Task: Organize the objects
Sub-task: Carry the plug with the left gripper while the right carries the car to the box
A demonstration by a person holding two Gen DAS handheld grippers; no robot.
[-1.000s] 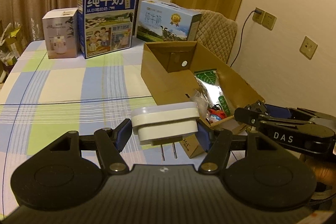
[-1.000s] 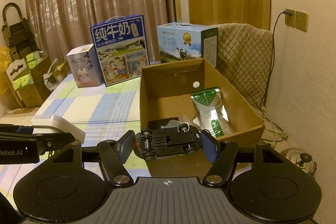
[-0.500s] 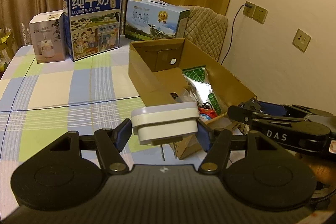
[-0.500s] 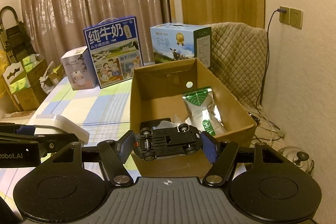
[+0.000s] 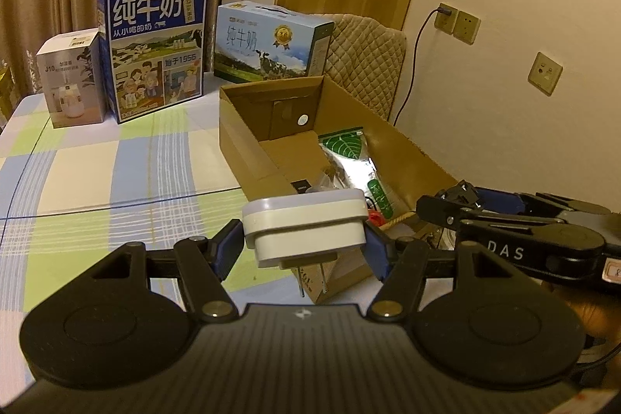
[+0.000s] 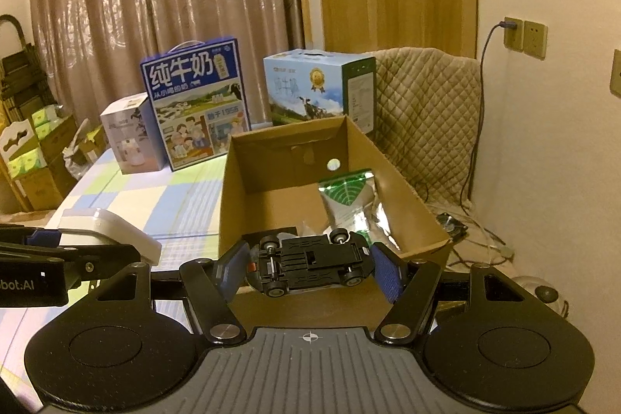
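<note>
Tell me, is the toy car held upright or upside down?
Upside down: the toy car shows its black underside and wheels in the right claw.

A: What's changed over the last second?

B: Both claws moved toward the cardboard box (image 6: 399, 181). In the right wrist view the box rim now sits directly ahead of the right claw (image 6: 308, 260), and its near wall sits right behind the toy car (image 6: 308, 262).

A: Left side?

B: Left claw (image 5: 304, 239) swung right and forward. The box opening is now ahead of the white plug adapter (image 5: 304, 224), and the milk cartons (image 5: 155, 45) drifted toward centre.

A: Grip change?

B: No. In the left view the right claw now looks closer, just right of the left claw.
</note>
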